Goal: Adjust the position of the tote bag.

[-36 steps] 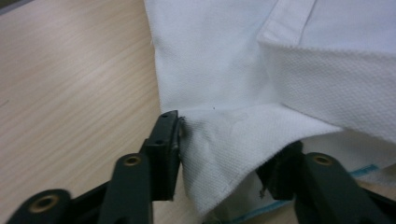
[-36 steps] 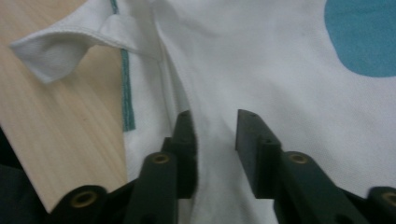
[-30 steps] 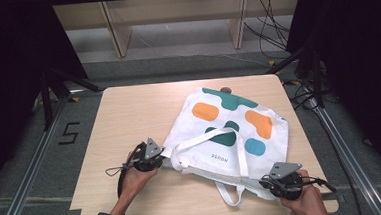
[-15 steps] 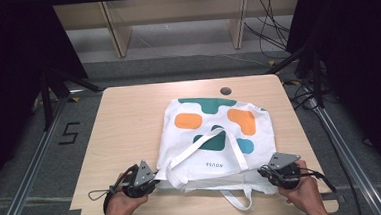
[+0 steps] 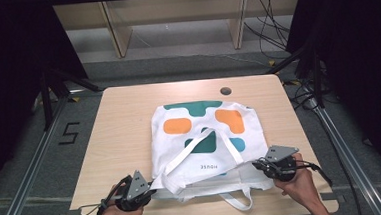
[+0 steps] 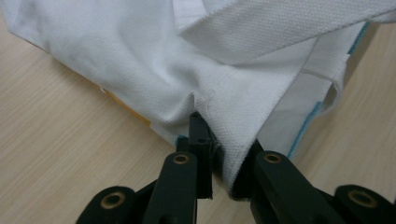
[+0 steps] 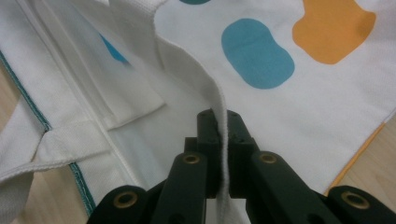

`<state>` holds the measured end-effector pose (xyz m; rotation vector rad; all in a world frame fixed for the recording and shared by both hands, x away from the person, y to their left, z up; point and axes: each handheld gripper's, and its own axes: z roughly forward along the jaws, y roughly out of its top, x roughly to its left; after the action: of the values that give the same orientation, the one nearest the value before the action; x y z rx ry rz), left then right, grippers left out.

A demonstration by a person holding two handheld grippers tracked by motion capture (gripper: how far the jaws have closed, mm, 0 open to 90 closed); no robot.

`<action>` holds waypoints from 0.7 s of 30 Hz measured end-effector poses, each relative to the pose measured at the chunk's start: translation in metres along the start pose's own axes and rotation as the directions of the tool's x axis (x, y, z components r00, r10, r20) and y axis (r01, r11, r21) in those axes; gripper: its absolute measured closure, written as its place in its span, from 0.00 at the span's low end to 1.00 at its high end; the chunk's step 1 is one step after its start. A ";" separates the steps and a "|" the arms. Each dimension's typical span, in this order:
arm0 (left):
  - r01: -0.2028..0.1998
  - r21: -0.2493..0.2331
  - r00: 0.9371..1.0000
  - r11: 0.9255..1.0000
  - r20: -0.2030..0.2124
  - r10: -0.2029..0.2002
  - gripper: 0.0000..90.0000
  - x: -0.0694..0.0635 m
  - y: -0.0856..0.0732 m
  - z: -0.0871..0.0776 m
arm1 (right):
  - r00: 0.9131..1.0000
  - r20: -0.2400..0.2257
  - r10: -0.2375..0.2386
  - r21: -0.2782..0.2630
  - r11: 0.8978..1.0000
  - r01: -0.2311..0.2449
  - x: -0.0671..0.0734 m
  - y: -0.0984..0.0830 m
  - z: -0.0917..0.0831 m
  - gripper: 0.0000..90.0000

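Left gripper (image 5: 151, 191), low left of the frame, is clamped on the tote bag's (image 5: 205, 136) near corner; it has swung outward, squaring the bag up mid-table. Right gripper (image 5: 260, 165), lower right, pinches the bag's top hem. Mouth edge looks stretched flat, ready for folding.

Bag (image 5: 205, 136) print lettering too small to read. Left gripper (image 5: 148, 194) fingertips hidden in cloth. Both forearms cut off at bottom edge.
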<state>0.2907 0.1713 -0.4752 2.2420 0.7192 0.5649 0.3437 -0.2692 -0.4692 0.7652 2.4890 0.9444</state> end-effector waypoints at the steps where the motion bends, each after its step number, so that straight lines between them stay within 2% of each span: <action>1: 0.007 -0.011 1.000 1.000 -0.007 -0.007 0.90 0.000 0.000 0.001 | 1.000 0.000 -0.002 -0.005 1.000 0.002 -0.001 0.000 0.000 0.98; 2: 0.003 0.000 1.000 1.000 -0.023 -0.003 0.87 0.001 0.001 0.001 | 1.000 -0.006 0.014 -0.002 1.000 -0.014 -0.001 0.000 -0.002 0.98; 3: -0.009 0.001 1.000 1.000 -0.027 0.009 0.82 0.002 0.001 0.000 | 1.000 -0.004 0.007 -0.012 1.000 -0.007 -0.002 0.000 -0.002 0.98; 6: 0.007 0.026 0.998 1.000 -0.070 -0.005 0.68 0.003 0.002 0.010 | 0.999 -0.033 0.035 -0.020 0.999 -0.036 -0.004 0.000 -0.003 0.98; 7: 0.009 0.043 0.998 0.999 -0.066 -0.006 0.63 0.003 0.002 0.014 | 0.999 -0.031 0.039 -0.022 0.999 -0.040 -0.005 0.000 -0.004 0.98; 8: 0.037 0.058 0.997 0.998 -0.068 -0.033 0.62 0.001 0.001 0.017 | 0.998 -0.033 0.047 -0.023 0.999 -0.048 -0.005 0.000 -0.005 0.98; 9: 0.029 0.077 0.997 0.997 -0.073 -0.024 0.61 0.002 0.003 0.019 | 0.999 -0.031 0.041 -0.024 0.999 -0.041 -0.006 0.000 -0.006 0.98; 10: 0.034 0.060 0.997 0.998 -0.075 -0.029 0.60 0.003 0.004 0.022 | 0.998 -0.034 0.046 -0.028 0.998 -0.047 -0.005 0.000 -0.007 0.98; 12: 0.026 0.051 0.997 0.998 -0.072 -0.022 0.67 0.006 0.006 0.023 | 0.998 -0.036 0.047 -0.036 0.998 -0.048 -0.006 0.001 -0.009 0.98; 13: -0.007 0.040 0.998 0.999 -0.065 0.010 0.74 0.009 0.008 0.023 | 0.997 -0.038 0.063 -0.033 0.997 -0.064 -0.005 0.001 -0.011 0.98; 16: -0.013 0.035 0.999 0.999 -0.039 0.015 0.88 0.011 0.008 0.023 | 0.997 -0.044 0.057 -0.042 0.997 -0.059 -0.005 0.001 -0.012 0.98; 19: -0.018 0.023 1.000 1.000 -0.022 0.019 0.92 0.012 0.008 0.023 | 0.998 -0.047 0.038 -0.046 0.998 -0.040 -0.006 0.001 -0.011 0.98; 21: -0.031 0.033 0.999 0.999 -0.013 0.031 0.93 0.013 0.009 0.021 | 0.998 -0.048 0.045 -0.045 0.998 -0.047 -0.006 0.001 -0.012 0.98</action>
<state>0.3156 0.1641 -0.4797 2.2850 0.7058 0.5881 0.3426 -0.2779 -0.4597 0.7976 2.4901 1.0435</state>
